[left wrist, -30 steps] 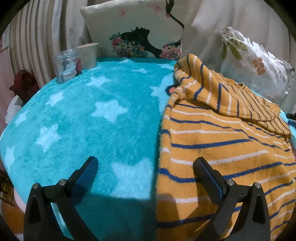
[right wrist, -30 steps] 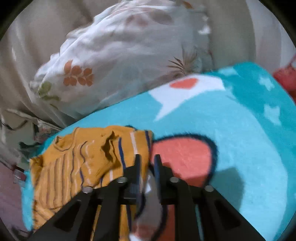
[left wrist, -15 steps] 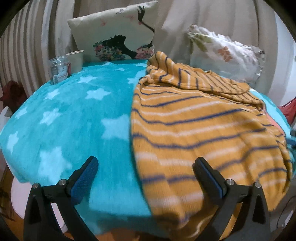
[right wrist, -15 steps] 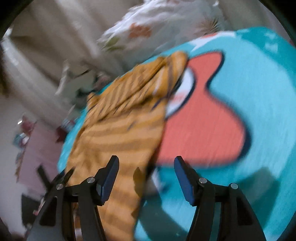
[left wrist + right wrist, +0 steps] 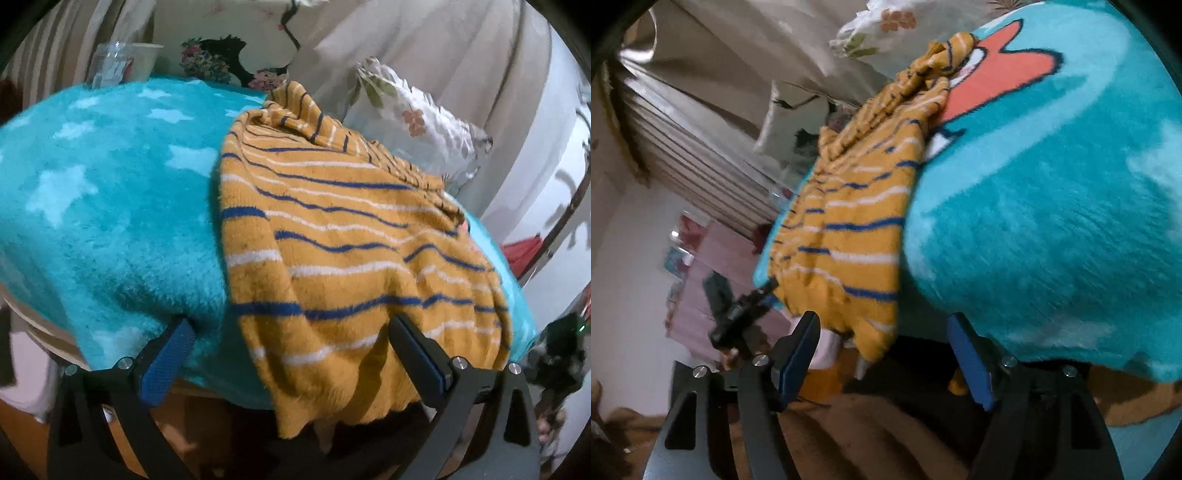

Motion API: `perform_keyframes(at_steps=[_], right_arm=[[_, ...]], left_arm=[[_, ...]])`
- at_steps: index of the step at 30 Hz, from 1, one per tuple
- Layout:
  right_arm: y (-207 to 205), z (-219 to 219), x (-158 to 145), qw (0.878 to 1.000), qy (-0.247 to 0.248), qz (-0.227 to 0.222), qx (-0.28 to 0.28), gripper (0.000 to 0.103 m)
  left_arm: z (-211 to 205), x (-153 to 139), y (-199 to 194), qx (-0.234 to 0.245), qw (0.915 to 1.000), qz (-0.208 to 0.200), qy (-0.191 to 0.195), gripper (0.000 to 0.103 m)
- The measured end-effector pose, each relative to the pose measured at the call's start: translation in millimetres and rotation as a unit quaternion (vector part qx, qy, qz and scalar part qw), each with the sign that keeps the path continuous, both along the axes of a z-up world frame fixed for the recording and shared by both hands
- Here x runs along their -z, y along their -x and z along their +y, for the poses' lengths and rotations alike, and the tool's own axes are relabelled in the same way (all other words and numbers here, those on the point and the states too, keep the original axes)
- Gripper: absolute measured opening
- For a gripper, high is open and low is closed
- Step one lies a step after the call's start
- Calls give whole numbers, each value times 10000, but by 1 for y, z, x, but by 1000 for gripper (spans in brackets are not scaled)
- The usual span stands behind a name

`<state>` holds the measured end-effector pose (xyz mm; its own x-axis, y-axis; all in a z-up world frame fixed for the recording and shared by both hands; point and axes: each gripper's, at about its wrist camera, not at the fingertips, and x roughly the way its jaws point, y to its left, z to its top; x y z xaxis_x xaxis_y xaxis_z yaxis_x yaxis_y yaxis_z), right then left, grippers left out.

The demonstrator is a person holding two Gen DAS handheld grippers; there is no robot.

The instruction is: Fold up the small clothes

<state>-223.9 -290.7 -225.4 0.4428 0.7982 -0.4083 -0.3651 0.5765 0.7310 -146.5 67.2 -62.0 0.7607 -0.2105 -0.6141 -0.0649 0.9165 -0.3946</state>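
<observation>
A mustard-yellow knit sweater [image 5: 332, 229] with blue and white stripes lies on a fluffy teal star blanket [image 5: 103, 199], its hem hanging over the near edge. My left gripper [image 5: 291, 343] is open at that edge, and the hanging hem sits between its blue pads without being pinched. In the right wrist view the same sweater [image 5: 857, 229] drapes off the blanket [image 5: 1052, 206] beside an orange cartoon patch. My right gripper [image 5: 882, 343] is below the edge, its jaws still opening, with the sweater's lower corner just above the gap and nothing gripped.
A glass jar [image 5: 107, 66] and a paper cup [image 5: 144, 59] stand at the blanket's far left. Printed pillows [image 5: 410, 122] and a draped cream cloth back the surface. A wooden rim shows under the blanket's near edge. The other gripper [image 5: 738, 314] appears at the sweater's left.
Both grippers have pulled back and sunk to the blanket's near edge. The right gripper, a second ago nearly shut by the sweater's far end, has spread wide. The sweater's hem now hangs over the edge.
</observation>
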Motion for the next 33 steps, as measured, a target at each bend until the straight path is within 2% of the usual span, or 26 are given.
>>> perform_keyframes(at_steps=[3,5,7,11,12,13,14,16,17,18,19,21,23,26,29,33], right_arm=[[-13,12,1,10000,-88,-12,-20,79],[-20,23,7,9998,-146,108,-73,79],[-26,37,17,9990,-232,303,-221,79],[-24,56,25,9982,-260,374,-399,73],[-26,61,24,9982,-249,352,-408,70],[-26,62,22,9984,-228,325,-406,68],[-26,63,20,9986,-190,280,-399,66],[-27,70,16,9989,-148,243,-366,63],[-28,72,15,9990,-110,248,-349,56],[-27,69,15,9990,-72,276,-338,48],[-29,71,16,9989,-33,331,-316,44],[-34,74,17,9986,-22,444,-286,24],[-35,70,17,9978,-257,474,-386,15],[-26,62,4,9962,-660,216,-531,11],[-6,54,-23,9926,-946,-287,-712,10],[34,43,-78,9826,-1145,-1131,-929,9]], left_arm=[[1,6,-6,-30,9993,259,251,103],[1,11,-7,3,9980,404,496,99],[-1,13,-4,68,9969,460,630,90],[-2,15,3,109,9967,392,698,90],[-2,16,3,91,9966,400,715,86],[-1,16,5,56,9966,429,706,77],[-2,17,6,84,9962,457,734,73],[-5,15,10,133,9957,420,809,45],[-7,14,11,141,9959,416,794,37],[-11,11,14,126,9966,399,711,23],[-13,9,16,96,9972,385,630,18],[-19,1,22,6,9987,295,427,12],[-19,-8,29,-39,9991,144,395,10],[-16,-26,44,-68,9990,-152,407,9],[-15,-45,59,-79,9983,-423,383,9],[-18,-66,80,-55,9965,-735,403,9]])
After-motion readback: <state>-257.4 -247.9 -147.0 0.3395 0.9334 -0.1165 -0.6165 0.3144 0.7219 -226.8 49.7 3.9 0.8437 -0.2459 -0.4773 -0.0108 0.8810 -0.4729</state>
